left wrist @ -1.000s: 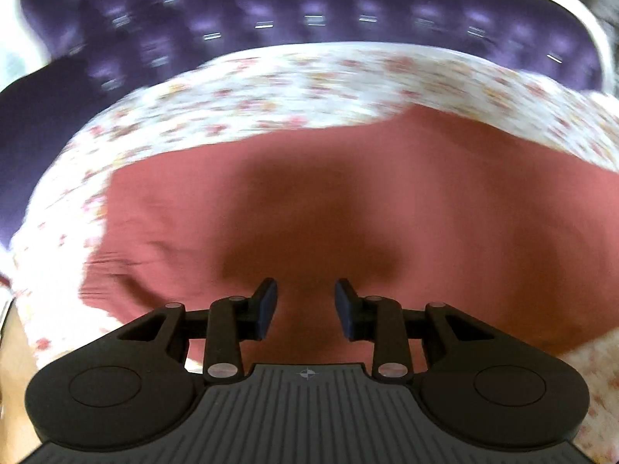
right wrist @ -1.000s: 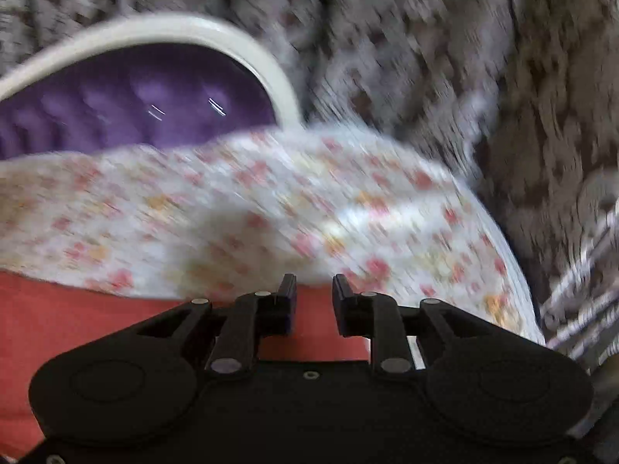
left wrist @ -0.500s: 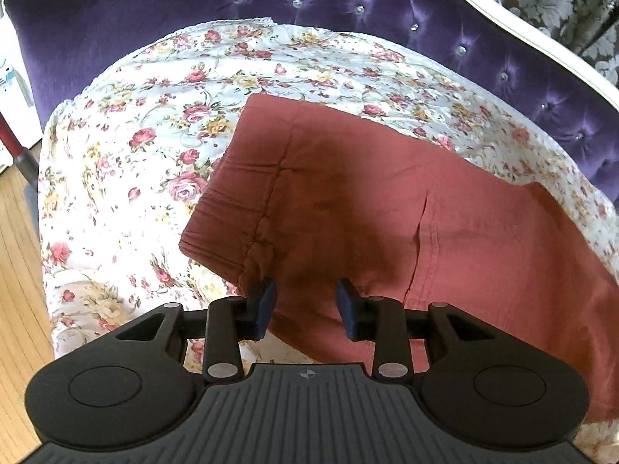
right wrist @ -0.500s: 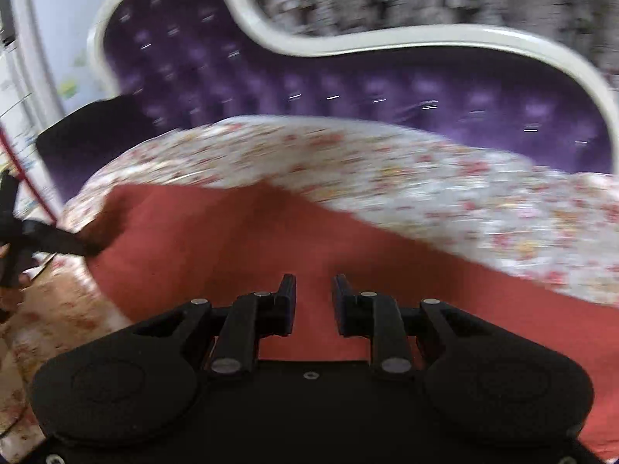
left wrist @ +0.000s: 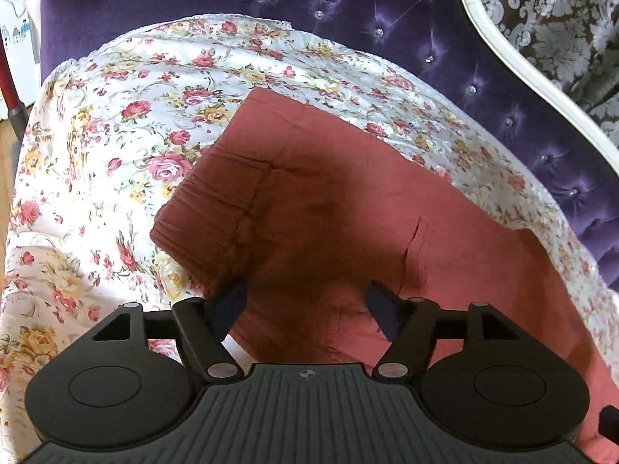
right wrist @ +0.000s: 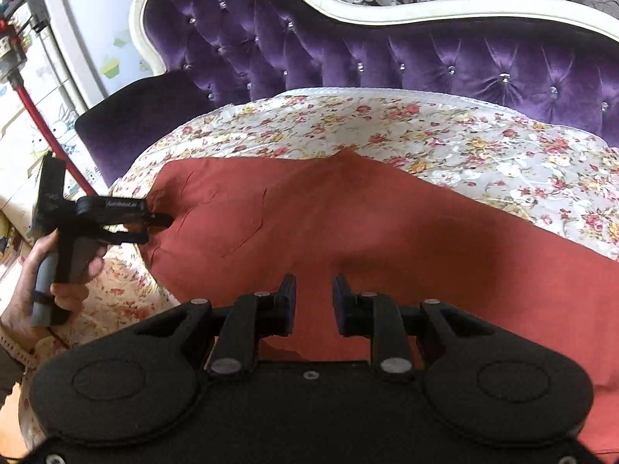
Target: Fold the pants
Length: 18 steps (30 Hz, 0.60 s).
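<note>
pants [left wrist: 348, 208]: I've got them flat on the flowered sofa cover [left wrist: 116, 123], not yet folded
left tool [left wrist: 305, 305]: jaws just opened, gripping nothing
right tool [right wrist: 314, 301]: part open, empty

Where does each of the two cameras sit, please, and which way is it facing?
Left wrist: on the left tool, angled down at the waistband end of the red pants on the floral sheet; only its own fingers show.
Right wrist: on the right tool, looking across the pants toward the purple sofa back; a hand holding the left tool shows.
Shared: pants, sheet, sofa.
</note>
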{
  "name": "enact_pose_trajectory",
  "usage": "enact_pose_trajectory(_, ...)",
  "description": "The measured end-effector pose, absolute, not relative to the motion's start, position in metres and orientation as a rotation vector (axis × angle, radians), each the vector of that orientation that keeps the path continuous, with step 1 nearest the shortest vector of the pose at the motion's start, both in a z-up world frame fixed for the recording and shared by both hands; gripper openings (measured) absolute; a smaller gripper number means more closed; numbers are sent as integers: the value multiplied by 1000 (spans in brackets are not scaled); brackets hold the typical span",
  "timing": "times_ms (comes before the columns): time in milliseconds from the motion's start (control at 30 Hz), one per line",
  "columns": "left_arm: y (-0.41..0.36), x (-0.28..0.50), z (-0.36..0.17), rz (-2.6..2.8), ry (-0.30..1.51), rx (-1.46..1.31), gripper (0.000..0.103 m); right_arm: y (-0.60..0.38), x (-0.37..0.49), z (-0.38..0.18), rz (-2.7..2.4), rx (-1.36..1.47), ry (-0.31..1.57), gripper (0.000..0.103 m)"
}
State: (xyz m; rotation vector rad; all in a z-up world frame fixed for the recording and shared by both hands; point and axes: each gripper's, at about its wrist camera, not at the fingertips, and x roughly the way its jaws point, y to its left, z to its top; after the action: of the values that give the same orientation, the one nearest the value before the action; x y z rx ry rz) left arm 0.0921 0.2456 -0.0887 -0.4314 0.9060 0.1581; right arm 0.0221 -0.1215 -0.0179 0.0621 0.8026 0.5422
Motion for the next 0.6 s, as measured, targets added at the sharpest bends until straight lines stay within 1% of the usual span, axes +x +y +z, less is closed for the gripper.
enact_pose_trajectory(33, 242, 94, -89, 171, 905, -403, 53, -119, 20, -20, 550, 36, 801, 33)
enact_pose_trajectory(67, 239, 96, -89, 207, 915, -352, 40, -115, 19, -22, 556, 7, 801, 33)
enact_pose_trajectory(167, 241, 101, -87, 197, 938, -331, 38, -102, 19, -31, 552, -71, 795, 31)
enact_pose_trajectory(233, 244, 105, -86, 182, 959, -330, 38, -96, 23, -41, 552, -74, 797, 29)
enact_pose_trajectory(300, 246, 108, -85, 163, 975, -321, 39, -89, 25, -57, 577, -77, 844, 28)
enact_pose_trajectory(367, 249, 109, -85, 145, 988, -317, 39, -77, 19, -74, 608, -140, 904, 27)
enact_pose_trajectory(400, 250, 110, -85, 139, 994, -318, 39, -73, 10, -75, 604, -181, 865, 28)
enact_pose_trajectory(467, 251, 111, -84, 131, 1004, -313, 39, -69, 3, -73, 616, -224, 863, 28)
enact_pose_trajectory(567, 249, 111, -80, 139, 1008, -294, 38, -74, 4, -69, 635, -182, 878, 27)
enact_pose_trajectory(600, 247, 110, -77, 153, 1003, -282, 34, -76, 4, -68, 635, -167, 877, 26)
